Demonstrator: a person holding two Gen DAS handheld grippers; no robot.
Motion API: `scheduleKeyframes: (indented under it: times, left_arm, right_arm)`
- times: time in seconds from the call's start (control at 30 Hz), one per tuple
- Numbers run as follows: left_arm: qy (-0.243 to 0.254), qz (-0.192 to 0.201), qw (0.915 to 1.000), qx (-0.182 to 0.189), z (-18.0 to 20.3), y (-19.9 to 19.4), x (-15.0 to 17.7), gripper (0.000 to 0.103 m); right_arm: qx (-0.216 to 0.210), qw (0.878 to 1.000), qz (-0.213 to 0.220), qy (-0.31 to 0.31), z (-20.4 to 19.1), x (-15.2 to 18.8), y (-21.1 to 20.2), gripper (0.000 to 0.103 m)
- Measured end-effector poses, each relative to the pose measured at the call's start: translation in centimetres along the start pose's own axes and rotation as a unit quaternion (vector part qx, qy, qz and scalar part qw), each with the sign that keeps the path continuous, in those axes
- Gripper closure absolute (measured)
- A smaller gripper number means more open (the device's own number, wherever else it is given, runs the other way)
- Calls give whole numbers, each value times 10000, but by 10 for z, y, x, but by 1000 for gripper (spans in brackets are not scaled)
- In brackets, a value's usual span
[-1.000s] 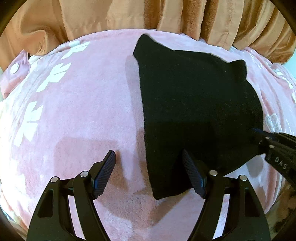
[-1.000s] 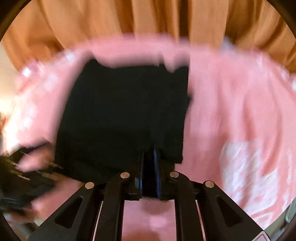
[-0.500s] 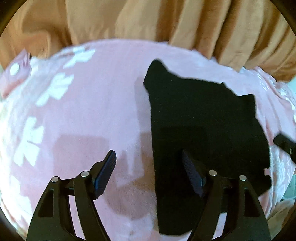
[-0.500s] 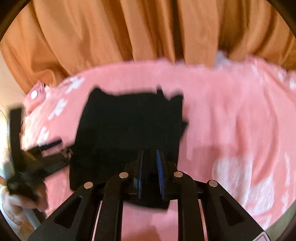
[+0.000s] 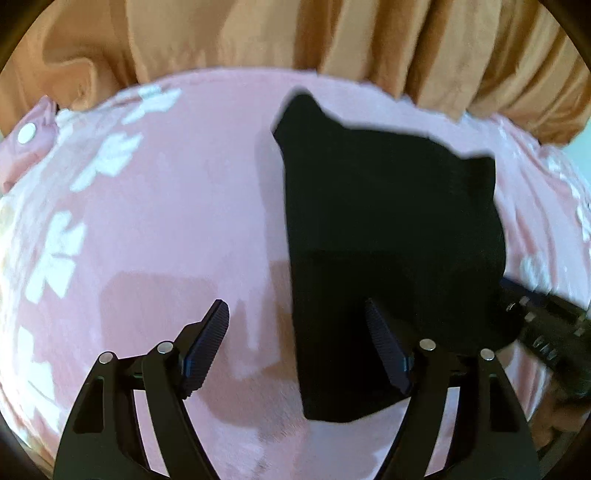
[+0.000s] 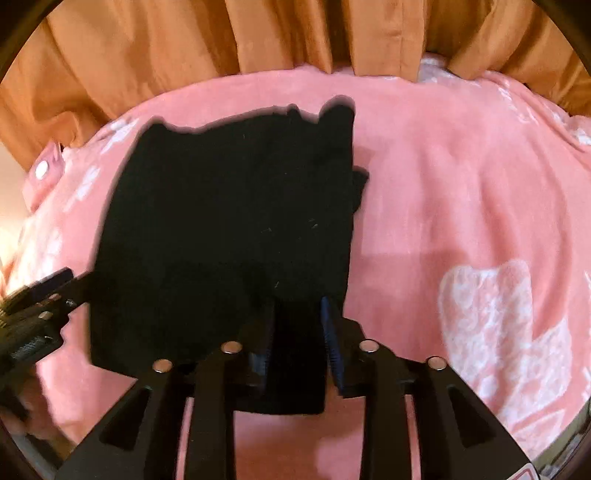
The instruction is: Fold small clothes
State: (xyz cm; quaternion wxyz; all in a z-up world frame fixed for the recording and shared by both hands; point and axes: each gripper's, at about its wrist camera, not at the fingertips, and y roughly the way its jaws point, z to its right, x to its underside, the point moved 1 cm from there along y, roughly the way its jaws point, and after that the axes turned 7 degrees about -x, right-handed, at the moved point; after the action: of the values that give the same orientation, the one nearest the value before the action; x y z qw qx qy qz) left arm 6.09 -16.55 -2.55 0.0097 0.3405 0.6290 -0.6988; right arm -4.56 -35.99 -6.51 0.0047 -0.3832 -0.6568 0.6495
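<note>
A small black garment (image 5: pixel 388 236) lies folded flat on a pink blanket; it also shows in the right wrist view (image 6: pixel 229 229). My left gripper (image 5: pixel 295 332) is open wide over the garment's near left edge, its right finger above the cloth, holding nothing. My right gripper (image 6: pixel 297 321) hangs over the garment's near right corner, its jaws partly open with the cloth between them. It shows in the left wrist view (image 5: pixel 539 325) at the garment's right edge, and the left gripper shows at the left of the right wrist view (image 6: pixel 40 306).
The pink blanket (image 5: pixel 166 229) with white flower prints covers the surface, also in the right wrist view (image 6: pixel 461 192). An orange-brown curtain (image 5: pixel 295 33) hangs right behind it. A pink pillow corner with a white button (image 5: pixel 29 133) lies at the far left.
My right gripper's jaws have parted from nearly shut on the garment's near edge to partly open. The left gripper stayed open and shifted a little over the left edge.
</note>
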Motion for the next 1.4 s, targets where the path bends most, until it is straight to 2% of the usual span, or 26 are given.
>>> scheduleKeyframes:
  times: [0.03,0.1,0.13,0.2,0.23,0.27,0.3,0.33,0.37,0.43,0.47,0.53,0.67,0.77,0.9,1.0,1.07,1.13,1.4]
  left_arm:
    - [-30,48,10000,-38,0,-2,3,28]
    - [6,134,9999,-50,2,-13,4,30]
    - [20,195,9998,-20,3,-18,5,30]
    - [58,215,9997,-29,6,-20,7,30]
    - [106,69,9999,-41,9,-13,9,30]
    - [97,-21,9999,-37,10,-10,11,30]
    - [62,-163,9998,36,11,-7,14,30]
    - [15,-246,9996,125,11,-9,17,30]
    - [-15,-263,9995,180,11,-11,18,30]
    - [-57,-237,9992,332,12,-18,18,30]
    - [-45,-225,9991,364,14,-19,17,30]
    - [-79,-222,9990,391,17,-17,12,27]
    - [-270,-351,9973,581,19,-8,2,25]
    - [-369,-330,9966,666,21,-5,-4,22]
    - [-326,-288,9972,616,25,4,-16,22]
    - [-379,-422,9959,698,23,16,-19,20]
    - [-418,-455,9953,740,22,24,-18,15]
    - [-308,-324,9963,734,24,25,-19,12]
    - [-186,-228,9964,796,26,25,-21,14]
  right_arm:
    - [5,9999,-33,100,-2,-4,-7,75]
    - [-234,9992,282,160,-9,-1,-37,74]
    - [-188,9993,317,109,-13,3,-43,73]
    - [-129,9999,25,-2,-14,10,-25,72]
    - [-78,9994,-322,14,-10,19,3,71]
    - [-23,9999,-121,53,-6,26,2,65]
    - [18,9996,-173,202,-3,26,0,54]
    - [-81,9992,-221,329,0,25,-3,59]
    - [-287,9981,-95,536,5,22,-15,60]
    - [-460,9965,237,652,11,19,-33,58]
    - [-452,9963,265,688,13,19,-37,56]
    - [-506,9947,226,861,24,12,-35,46]
    - [-906,9894,-78,1129,33,1,-17,45]
    - [-1045,9884,-291,1064,23,-10,-2,45]
    - [-991,9899,-399,929,8,-5,-4,42]
    - [-1069,9888,-428,945,10,-10,-1,39]
    - [-1137,9878,-390,987,11,-16,3,37]
    - [-1133,9885,-341,944,10,-17,4,34]
    - [-1017,9919,-165,746,2,-20,6,29]
